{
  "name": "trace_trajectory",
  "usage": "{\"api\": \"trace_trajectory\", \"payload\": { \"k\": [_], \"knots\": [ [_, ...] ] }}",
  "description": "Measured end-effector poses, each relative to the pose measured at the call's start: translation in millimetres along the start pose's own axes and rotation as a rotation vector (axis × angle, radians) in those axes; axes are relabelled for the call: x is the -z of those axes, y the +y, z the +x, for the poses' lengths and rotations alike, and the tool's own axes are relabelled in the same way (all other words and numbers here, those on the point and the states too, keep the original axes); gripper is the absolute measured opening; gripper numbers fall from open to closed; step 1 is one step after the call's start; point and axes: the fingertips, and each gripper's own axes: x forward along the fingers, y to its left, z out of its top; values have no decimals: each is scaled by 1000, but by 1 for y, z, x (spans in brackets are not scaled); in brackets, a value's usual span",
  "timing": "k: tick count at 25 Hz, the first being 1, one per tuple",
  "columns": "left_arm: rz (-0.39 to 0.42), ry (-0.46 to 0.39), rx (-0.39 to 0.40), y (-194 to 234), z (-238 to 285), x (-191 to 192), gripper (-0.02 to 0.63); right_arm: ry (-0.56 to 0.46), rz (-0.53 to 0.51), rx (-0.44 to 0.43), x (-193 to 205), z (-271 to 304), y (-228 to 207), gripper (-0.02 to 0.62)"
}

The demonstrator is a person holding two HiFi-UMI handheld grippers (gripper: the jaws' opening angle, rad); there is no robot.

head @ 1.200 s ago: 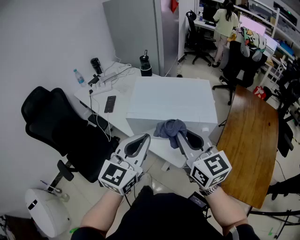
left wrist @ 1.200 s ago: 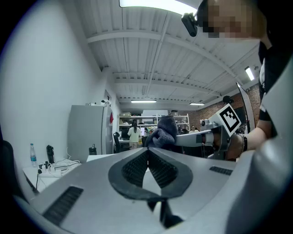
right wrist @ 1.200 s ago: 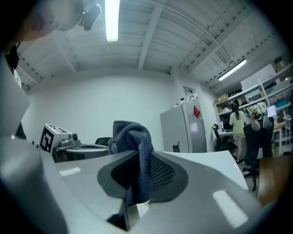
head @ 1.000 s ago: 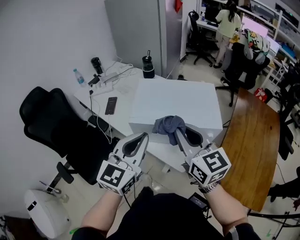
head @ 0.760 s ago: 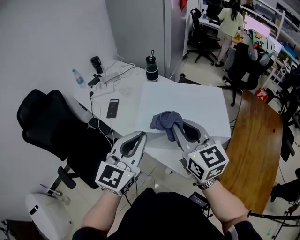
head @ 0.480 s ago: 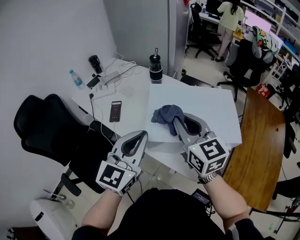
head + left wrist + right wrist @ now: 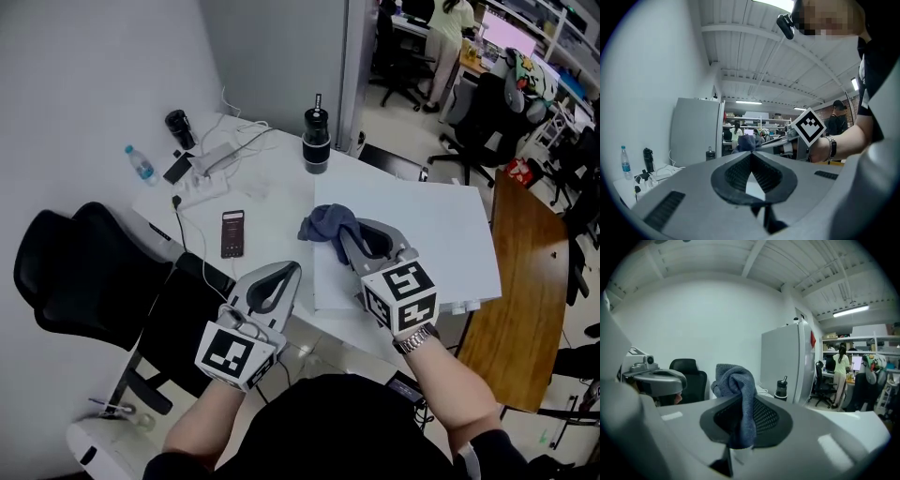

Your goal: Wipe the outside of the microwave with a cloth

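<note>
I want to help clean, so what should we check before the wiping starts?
1. Cloth gripped in the right tool: ok, the jaws are shut on it.
2. Left tool free: ok, shut with nothing in it.
3. Cloth over the microwave: ok, it is above the top near the left edge.
4. Cloth touching the microwave: cannot tell.
5. Phone and bottle out of the way: ok, both are on the desk beside the microwave, apart from it.
6. Cloth clean or damp: cannot tell.
</note>
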Motion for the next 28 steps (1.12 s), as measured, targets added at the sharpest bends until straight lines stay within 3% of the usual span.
{"api": "trace_trajectory", "payload": {
  "k": [8,15,28],
  "knots": [
    [-31,0,18,31,11,9,5,170,-83,15,28,46,0,52],
    [-36,-4,33,41,20,12,5,303,-224,13,50,63,3,51],
    [-5,-18,78,22,34,1,6,337,-234,83,62,36,-32,51]
  ]
}}
